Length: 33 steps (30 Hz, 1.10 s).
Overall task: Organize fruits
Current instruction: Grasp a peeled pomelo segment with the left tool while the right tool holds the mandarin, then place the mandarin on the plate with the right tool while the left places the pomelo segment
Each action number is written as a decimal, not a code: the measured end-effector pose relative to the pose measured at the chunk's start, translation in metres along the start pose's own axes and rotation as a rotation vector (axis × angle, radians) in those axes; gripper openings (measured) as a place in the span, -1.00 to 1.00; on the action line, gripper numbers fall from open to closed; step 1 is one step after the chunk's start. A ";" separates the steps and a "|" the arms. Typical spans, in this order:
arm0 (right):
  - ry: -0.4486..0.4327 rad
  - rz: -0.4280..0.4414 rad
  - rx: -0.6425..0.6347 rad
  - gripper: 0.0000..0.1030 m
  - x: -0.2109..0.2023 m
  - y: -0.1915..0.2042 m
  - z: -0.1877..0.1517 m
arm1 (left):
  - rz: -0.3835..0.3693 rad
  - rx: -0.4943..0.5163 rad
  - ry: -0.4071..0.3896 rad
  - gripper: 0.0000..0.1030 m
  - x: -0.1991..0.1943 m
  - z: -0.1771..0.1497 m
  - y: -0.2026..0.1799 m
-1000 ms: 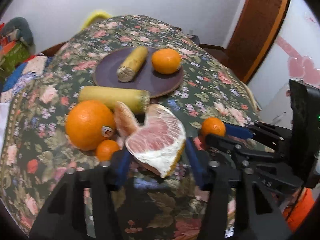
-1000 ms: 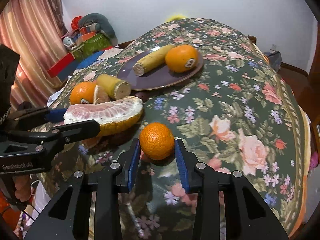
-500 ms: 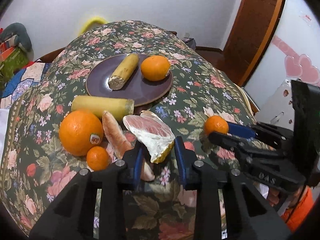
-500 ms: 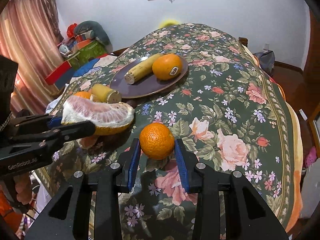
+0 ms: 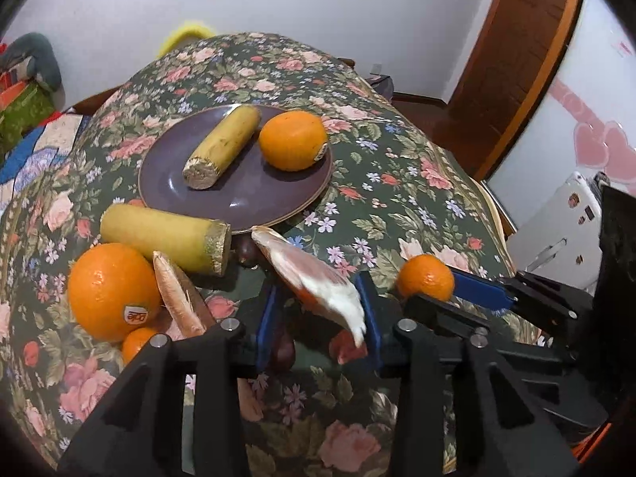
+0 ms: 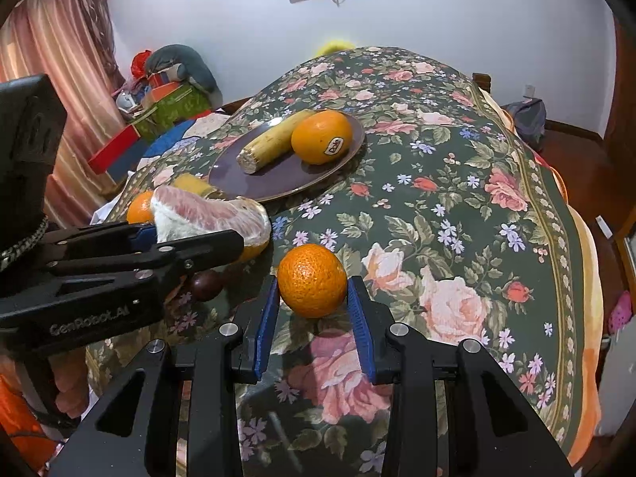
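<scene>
My left gripper (image 5: 318,292) has a peeled pomelo wedge (image 5: 310,274) between its blue pads, lifted just off the floral tablecloth. Its jaws are opening, with the wedge's white end against the right pad. The right wrist view shows the same wedge (image 6: 206,218) in the left gripper (image 6: 194,234). My right gripper (image 6: 312,292) is shut on a small mandarin (image 6: 312,278), also seen to the right in the left wrist view as a mandarin (image 5: 425,282). Beyond them, a purple plate (image 5: 246,198) holds a banana piece (image 5: 222,147) and an orange (image 5: 292,145).
Left of the wedge on the cloth lie a second banana piece (image 5: 167,238), a large stickered orange (image 5: 113,290), a tiny mandarin (image 5: 135,344) and a loose pomelo segment (image 5: 179,298). A dark round fruit (image 6: 204,284) sits beneath the left gripper. The table drops off at its right edge (image 6: 572,262).
The left gripper shifted along the table and the pomelo wedge has turned nearly edge-on between its pads. The right gripper has kept its hold on the mandarin, almost still.
</scene>
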State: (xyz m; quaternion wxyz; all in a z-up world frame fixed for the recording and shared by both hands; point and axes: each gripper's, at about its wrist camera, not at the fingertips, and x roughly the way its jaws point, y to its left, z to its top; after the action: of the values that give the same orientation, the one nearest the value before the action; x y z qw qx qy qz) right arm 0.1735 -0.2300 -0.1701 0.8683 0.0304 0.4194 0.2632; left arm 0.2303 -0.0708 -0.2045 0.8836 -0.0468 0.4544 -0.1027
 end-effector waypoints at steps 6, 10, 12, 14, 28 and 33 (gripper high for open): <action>-0.002 0.003 0.005 -0.38 0.000 -0.003 0.001 | 0.044 -0.070 -0.015 -0.23 0.001 -0.002 0.016; -0.001 0.003 -0.003 -0.38 0.003 -0.001 0.001 | 0.009 -0.122 0.007 -0.34 0.007 -0.001 0.031; 0.002 0.006 -0.003 -0.38 0.005 -0.001 0.001 | 0.012 -0.106 0.010 -0.34 0.009 -0.001 0.029; 0.004 0.006 0.000 -0.38 0.007 -0.001 0.001 | 0.009 -0.072 0.029 -0.34 0.014 -0.001 0.024; -0.003 -0.021 0.013 -0.37 0.000 -0.013 0.000 | 0.013 0.030 0.065 -0.50 0.039 0.002 0.002; -0.030 -0.028 0.015 -0.38 -0.007 -0.013 0.008 | -0.008 0.031 0.020 -0.56 0.018 0.007 0.002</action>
State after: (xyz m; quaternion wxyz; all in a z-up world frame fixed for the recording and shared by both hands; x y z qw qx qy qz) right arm 0.1819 -0.2432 -0.1636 0.8778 0.0350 0.4088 0.2473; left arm 0.2464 -0.0727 -0.2148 0.8792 -0.0338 0.4615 -0.1136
